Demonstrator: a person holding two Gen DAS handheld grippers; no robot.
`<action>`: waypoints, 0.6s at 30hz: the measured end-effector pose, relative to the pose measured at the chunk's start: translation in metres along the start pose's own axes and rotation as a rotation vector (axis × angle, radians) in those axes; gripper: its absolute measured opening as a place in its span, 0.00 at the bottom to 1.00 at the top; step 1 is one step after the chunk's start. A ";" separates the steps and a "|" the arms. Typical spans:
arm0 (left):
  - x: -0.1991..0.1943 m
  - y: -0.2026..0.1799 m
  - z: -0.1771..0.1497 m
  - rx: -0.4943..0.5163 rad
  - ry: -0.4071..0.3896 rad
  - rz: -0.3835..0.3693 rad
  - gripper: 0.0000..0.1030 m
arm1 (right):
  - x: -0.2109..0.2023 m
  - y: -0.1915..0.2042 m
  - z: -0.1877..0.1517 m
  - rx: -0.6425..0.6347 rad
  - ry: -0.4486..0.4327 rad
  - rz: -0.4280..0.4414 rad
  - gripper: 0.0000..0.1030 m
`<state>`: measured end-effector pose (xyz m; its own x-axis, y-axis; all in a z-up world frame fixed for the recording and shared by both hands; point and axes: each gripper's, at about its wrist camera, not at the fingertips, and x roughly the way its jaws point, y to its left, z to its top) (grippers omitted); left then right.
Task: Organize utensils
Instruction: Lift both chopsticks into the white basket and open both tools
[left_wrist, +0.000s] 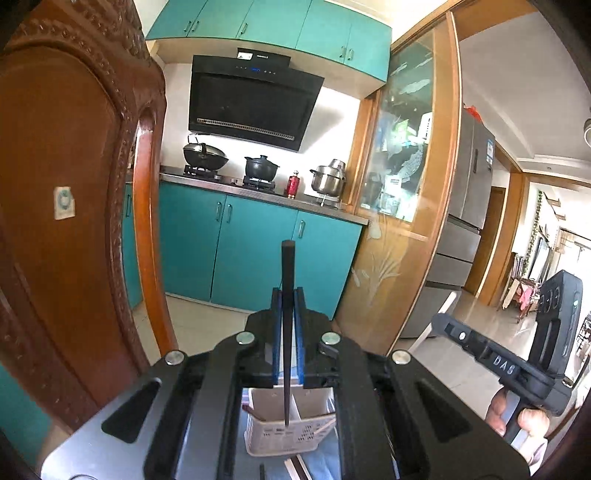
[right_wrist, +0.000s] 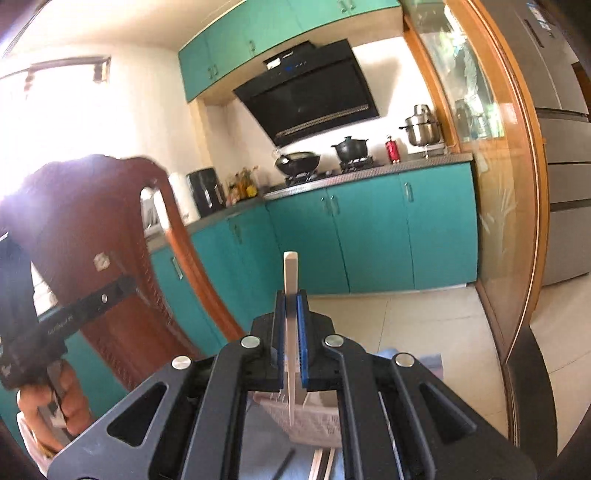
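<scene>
In the left wrist view my left gripper (left_wrist: 287, 295) is shut on a dark chopstick (left_wrist: 288, 258). It stands upright between the blue pads, with its lower tip over a white perforated utensil basket (left_wrist: 295, 439). In the right wrist view my right gripper (right_wrist: 290, 299) is shut on a pale chopstick (right_wrist: 290, 266), also upright, above the same basket (right_wrist: 317, 428). Both grippers are raised well above the basket and point almost level into the kitchen. Several loose chopsticks (left_wrist: 295, 469) lie on the blue cloth in front of the basket.
A carved wooden chair back (left_wrist: 74, 221) rises close on the left. Teal cabinets (left_wrist: 258, 251) with pots on a stove stand ahead. A glass sliding door (left_wrist: 402, 184) and a fridge are on the right. A hand (left_wrist: 517, 417) holds the right gripper's handle.
</scene>
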<state>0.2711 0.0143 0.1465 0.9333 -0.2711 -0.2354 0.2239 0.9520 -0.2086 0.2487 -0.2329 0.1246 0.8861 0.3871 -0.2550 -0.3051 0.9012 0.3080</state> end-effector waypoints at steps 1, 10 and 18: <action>0.007 0.002 -0.001 -0.001 0.003 0.007 0.07 | 0.005 -0.002 0.001 0.008 -0.007 0.000 0.07; 0.037 0.023 0.000 -0.091 -0.005 0.011 0.07 | 0.032 -0.020 -0.004 0.043 -0.068 -0.067 0.07; 0.071 0.026 -0.032 -0.071 0.024 0.109 0.07 | 0.068 -0.015 -0.033 -0.019 0.017 -0.118 0.07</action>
<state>0.3346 0.0156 0.0942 0.9439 -0.1709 -0.2825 0.1004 0.9637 -0.2474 0.3016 -0.2139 0.0724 0.9102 0.2816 -0.3037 -0.2061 0.9440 0.2574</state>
